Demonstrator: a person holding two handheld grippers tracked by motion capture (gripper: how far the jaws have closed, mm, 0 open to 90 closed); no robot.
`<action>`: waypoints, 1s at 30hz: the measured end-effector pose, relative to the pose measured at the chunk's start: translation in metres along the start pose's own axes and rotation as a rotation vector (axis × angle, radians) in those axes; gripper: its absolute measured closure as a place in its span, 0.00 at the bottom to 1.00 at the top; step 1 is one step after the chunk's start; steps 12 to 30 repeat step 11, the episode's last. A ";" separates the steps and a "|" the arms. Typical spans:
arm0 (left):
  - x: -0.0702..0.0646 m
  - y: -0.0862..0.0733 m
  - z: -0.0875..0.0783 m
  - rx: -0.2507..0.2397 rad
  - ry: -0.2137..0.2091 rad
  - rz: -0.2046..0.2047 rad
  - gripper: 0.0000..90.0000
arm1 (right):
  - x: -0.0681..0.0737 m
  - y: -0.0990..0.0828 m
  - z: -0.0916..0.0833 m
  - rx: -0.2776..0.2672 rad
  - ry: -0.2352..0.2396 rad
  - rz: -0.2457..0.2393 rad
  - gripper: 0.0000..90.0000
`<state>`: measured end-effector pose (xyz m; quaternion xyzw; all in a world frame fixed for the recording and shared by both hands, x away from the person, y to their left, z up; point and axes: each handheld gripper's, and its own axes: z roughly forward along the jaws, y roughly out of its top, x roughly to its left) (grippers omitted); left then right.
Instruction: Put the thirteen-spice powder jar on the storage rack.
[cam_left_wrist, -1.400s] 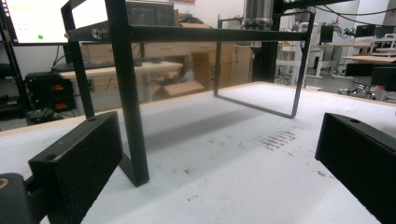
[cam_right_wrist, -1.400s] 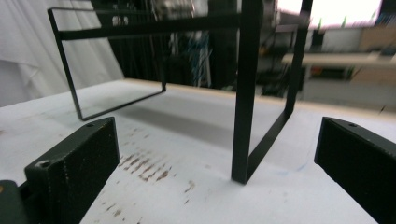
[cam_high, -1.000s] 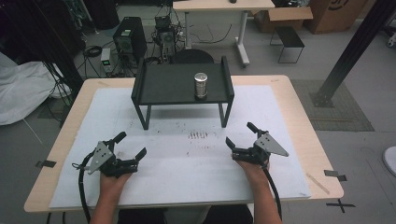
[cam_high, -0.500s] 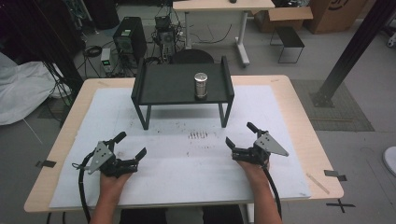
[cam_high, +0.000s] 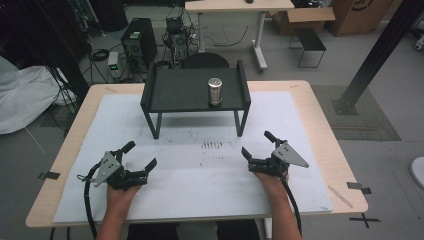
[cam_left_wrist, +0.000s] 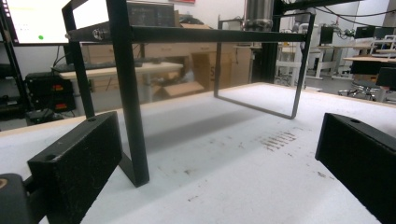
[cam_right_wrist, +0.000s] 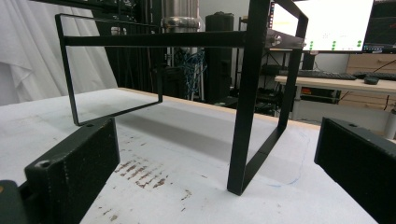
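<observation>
Item: metal can (cam_high: 215, 90), a short silvery cylinder, standing upright with its long axis vertical, right of centre on the top of a black stand (cam_high: 175, 92) in the upper middle of the high view. Stand: flat black shelf with raised side walls on thin frame legs, set at the far half of a desk (cam_high: 305, 100) covered by a white mat (cam_high: 200, 170); a patch of dark scuff marks (cam_high: 212, 145) sits on the mat at frame centre, in front of the stand. Left gripper (cam_high: 139, 156): lower left of the high view, resting low on the mat, fingers released and spread wide, nothing between them; its own view shows both pads (cam_left_wrist: 74, 163) apart, the stand's near leg between them farther off, and the can (cam_left_wrist: 258, 14) at the top right edge. Right gripper (cam_high: 257, 145): lower right of the high view, also low on the mat, fingers released and wide, nothing held; its own view shows the can (cam_right_wrist: 180, 14) at top centre, above the shelf edge. Relation: the can lies ahead of and above both grippers, well apart from each; it sits up and to the left of the right gripper, up and far to the right of the left one. Judgement: the right gripper is nearer and would likely reach forward and upward to close on the can's sides.
</observation>
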<state>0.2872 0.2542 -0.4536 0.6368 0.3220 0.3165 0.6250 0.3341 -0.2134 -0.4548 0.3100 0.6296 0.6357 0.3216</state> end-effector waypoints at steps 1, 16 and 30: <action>0.000 0.000 0.000 0.000 0.000 0.000 0.01 | 0.000 0.000 0.000 0.000 0.000 0.001 0.00; 0.000 0.000 0.000 0.001 -0.001 0.001 0.01 | 0.000 0.000 0.000 0.000 0.001 0.004 0.00; 0.000 0.000 0.000 0.001 -0.001 0.001 0.01 | 0.000 0.000 0.000 0.000 0.001 0.004 0.00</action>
